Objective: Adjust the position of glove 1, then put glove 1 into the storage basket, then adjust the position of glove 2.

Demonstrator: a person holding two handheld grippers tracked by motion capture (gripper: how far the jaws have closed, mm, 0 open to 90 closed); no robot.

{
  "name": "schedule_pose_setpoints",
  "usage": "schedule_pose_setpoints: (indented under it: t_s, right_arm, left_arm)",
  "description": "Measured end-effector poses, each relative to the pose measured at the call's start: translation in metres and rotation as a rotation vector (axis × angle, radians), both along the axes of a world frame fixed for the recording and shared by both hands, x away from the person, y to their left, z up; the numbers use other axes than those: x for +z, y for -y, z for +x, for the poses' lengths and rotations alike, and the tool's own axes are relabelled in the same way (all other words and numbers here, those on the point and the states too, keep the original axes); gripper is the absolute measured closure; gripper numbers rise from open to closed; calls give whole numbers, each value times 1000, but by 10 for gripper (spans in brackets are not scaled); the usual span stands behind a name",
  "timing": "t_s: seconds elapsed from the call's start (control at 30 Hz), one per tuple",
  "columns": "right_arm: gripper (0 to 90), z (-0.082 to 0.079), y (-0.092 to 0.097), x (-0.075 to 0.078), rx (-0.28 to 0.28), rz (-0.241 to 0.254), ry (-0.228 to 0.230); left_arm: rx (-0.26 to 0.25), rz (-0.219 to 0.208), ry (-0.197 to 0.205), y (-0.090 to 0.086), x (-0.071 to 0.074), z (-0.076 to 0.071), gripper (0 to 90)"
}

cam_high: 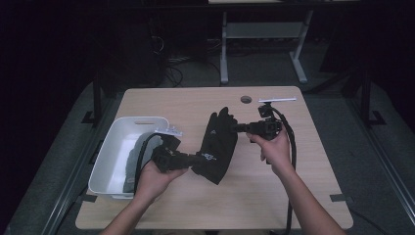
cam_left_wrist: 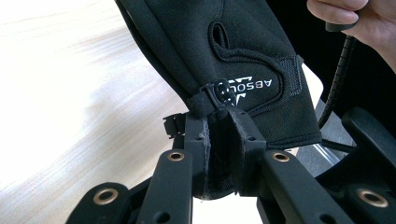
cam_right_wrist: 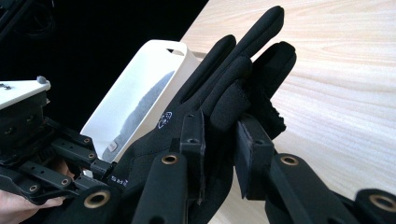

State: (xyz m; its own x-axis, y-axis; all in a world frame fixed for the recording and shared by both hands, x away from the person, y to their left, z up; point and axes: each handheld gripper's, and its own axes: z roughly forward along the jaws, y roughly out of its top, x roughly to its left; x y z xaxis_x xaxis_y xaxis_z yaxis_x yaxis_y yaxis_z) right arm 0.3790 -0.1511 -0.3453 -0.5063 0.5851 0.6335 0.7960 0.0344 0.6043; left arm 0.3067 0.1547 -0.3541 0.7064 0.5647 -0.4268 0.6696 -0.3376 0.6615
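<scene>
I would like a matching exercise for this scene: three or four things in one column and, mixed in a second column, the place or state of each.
Things:
1. black glove
2. white bin
3. left gripper
4. right gripper

Places or states:
A. clamps the glove near its fingers
B. at the table's left edge
C. held between both grippers
D. clamps the glove's cuff

Pairs: 1-C, 2-B, 3-D, 4-A

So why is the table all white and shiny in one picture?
In the left gripper view, bright light washes out the table beside the black glove; in the high view the room around is dark; in the right gripper view the white bin looks soft.
</scene>
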Motion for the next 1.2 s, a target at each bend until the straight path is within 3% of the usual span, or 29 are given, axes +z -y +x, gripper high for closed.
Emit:
schedule_pose_setpoints:
  t_s: [0.63,1.2]
  right_arm:
    - [745,5,-16,11,27,-41,9]
    - [745,15,-47,21,70,-64,21]
  left_arm:
    - [23,-1,9,-11,6,-3,790]
    - [59,-8,14,-40,12,-4,790]
